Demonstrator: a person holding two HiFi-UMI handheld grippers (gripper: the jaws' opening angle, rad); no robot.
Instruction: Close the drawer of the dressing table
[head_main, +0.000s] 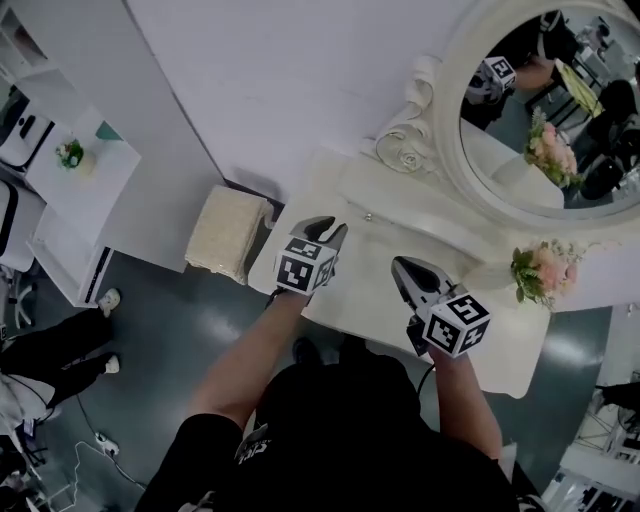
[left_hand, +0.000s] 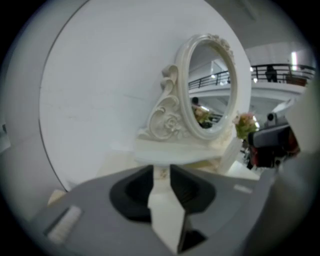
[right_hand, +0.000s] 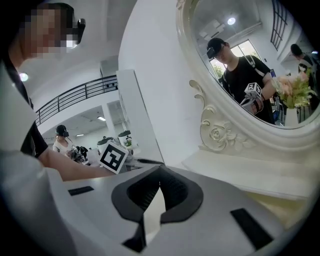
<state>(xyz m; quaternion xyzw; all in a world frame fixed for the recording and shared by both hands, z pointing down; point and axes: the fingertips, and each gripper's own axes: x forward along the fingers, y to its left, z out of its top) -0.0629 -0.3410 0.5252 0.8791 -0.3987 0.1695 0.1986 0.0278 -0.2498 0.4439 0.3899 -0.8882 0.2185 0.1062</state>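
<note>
Drawer (left_hand: 161, 176) under mirror (head_main: 450, 150)

It sits in the raised shelf (left_hand: 180, 150) beneath the mirror, its front looking flush and its inside hidden. Over the counter (head_main: 375, 295) the left hand-held gripper (head_main: 331, 228) hovers with jaws apart and empty. The right hand-held gripper (head_main: 400, 264) has its jaws together.

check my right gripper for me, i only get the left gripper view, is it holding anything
observer: No. In its own view the right gripper has its jaws together at the tips, with nothing between them.
operator: ok where is it over the table
observer: In the head view it hangs above the front of the dressing table, between the left gripper and the flowers.
operator: anyone near me
observer: Yes. The head view shows a person's legs on the floor at the far left, well clear of the table.
</note>
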